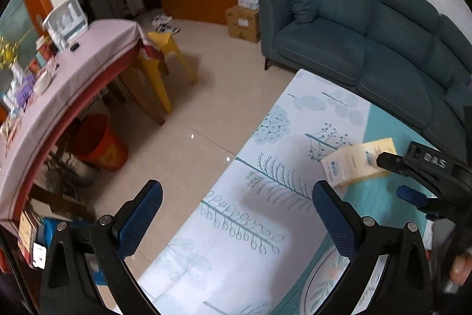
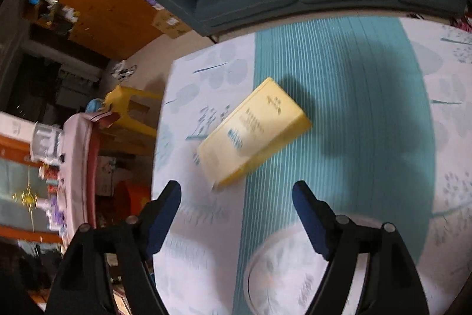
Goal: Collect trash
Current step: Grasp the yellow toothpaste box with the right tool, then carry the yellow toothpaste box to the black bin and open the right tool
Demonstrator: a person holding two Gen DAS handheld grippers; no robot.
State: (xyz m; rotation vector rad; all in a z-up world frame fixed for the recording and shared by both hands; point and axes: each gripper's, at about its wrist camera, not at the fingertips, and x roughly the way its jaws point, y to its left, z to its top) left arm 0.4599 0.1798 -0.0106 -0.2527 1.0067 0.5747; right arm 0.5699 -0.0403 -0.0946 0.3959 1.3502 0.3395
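Note:
A flat yellow carton (image 2: 253,132) with blue print lies on the low table's patterned cloth (image 2: 339,84). It also shows in the left wrist view (image 1: 358,163). My right gripper (image 2: 237,197) is open and empty, hovering just short of the carton's near end. It also shows at the right of the left wrist view (image 1: 398,176), beside the carton. My left gripper (image 1: 236,202) is open and empty above the table's left edge, left of the carton.
A round glass dish (image 2: 283,264) sits on the table near the right gripper. A red bin (image 1: 101,142) stands on the floor under a side table with a pink cloth (image 1: 88,55). A yellow stool (image 1: 165,58) and a teal sofa (image 1: 354,31) stand beyond.

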